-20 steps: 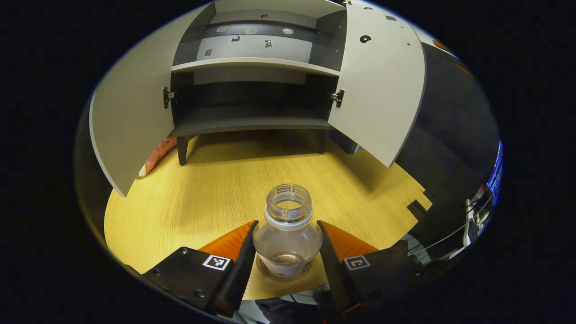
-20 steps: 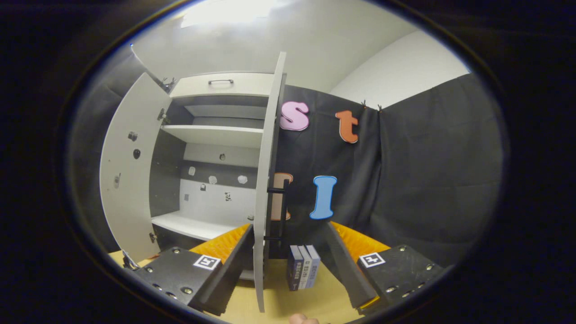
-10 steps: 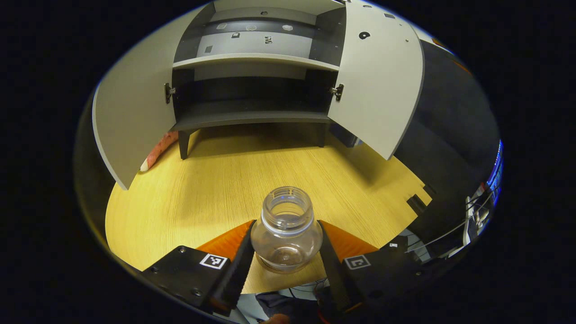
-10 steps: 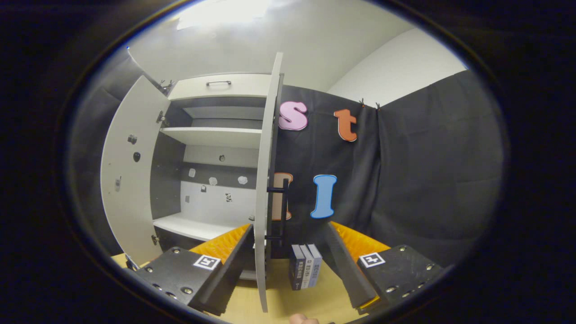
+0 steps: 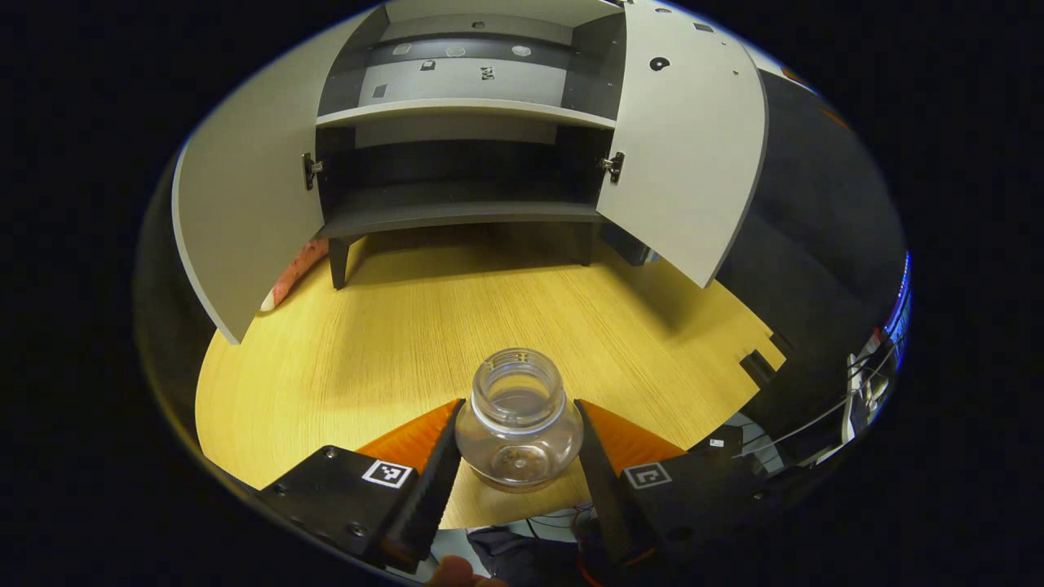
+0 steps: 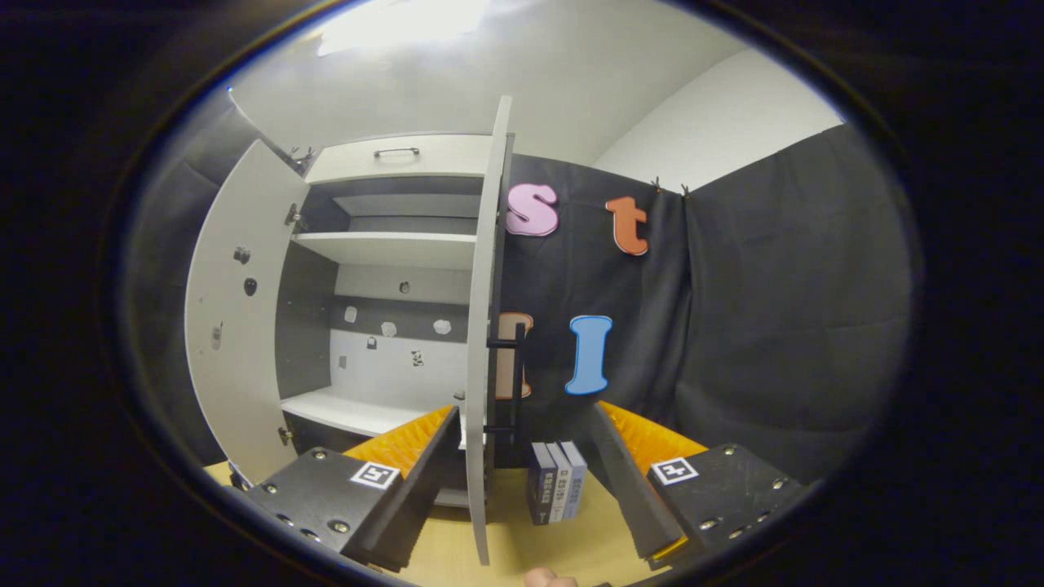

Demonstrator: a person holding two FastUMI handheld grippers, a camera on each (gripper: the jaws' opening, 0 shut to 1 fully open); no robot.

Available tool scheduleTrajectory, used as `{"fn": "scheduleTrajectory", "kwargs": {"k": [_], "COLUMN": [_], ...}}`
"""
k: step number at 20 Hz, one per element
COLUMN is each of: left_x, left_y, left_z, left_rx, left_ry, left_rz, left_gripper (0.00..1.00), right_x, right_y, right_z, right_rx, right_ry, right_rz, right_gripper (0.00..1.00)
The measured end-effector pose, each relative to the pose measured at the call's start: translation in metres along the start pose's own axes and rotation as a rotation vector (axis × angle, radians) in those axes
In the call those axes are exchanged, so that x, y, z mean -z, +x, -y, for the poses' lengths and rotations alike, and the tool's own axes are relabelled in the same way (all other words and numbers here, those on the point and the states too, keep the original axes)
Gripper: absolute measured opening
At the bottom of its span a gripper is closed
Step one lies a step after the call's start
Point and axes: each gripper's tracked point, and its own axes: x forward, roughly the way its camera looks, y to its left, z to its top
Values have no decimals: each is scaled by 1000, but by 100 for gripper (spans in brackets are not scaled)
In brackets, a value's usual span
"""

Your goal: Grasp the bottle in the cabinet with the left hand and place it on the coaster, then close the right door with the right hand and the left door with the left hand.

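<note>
Left gripper (image 5: 517, 444): both fingers pressed against the sides of the clear, uncapped glass bottle (image 5: 519, 425), which sits at 6 o'clock in the left gripper view above the near edge of the wooden tabletop (image 5: 408, 326); whether a coaster lies under it cannot be told. Cabinet (image 5: 457, 122) at 12 o'clock, left door (image 5: 236, 220) at 10 o'clock and right door (image 5: 693, 155) at 2 o'clock, both swung wide open. Right gripper (image 6: 522, 473): jaws apart and empty, the right door's edge (image 6: 481, 342) standing just between its fingers, a few upright books (image 6: 555, 492) beside that edge at 6 o'clock.
</note>
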Motion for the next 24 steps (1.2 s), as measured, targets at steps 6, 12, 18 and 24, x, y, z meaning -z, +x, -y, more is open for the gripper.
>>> {"fn": "scheduleTrajectory", "kwargs": {"k": [6,12,18,24], "left_x": [-8,-14,-32,-61], "left_y": [-1,-2,-14,-25], "left_z": [4,3,7,12], "left_rx": [1,-10,-2,9], "left_ry": [29,39,58,54], "left_rz": [15,18,57,113], "left_gripper": [80,80,80,80], "right_x": [1,2,6,8], "right_y": [0,1,2,3], "right_z": [0,-1,-2,-3], "right_rx": [-2,-4,-5,-6], "right_ry": [5,9,12,11], "right_rz": [2,0,-6,-10], "right_gripper": [96,96,96,96]}}
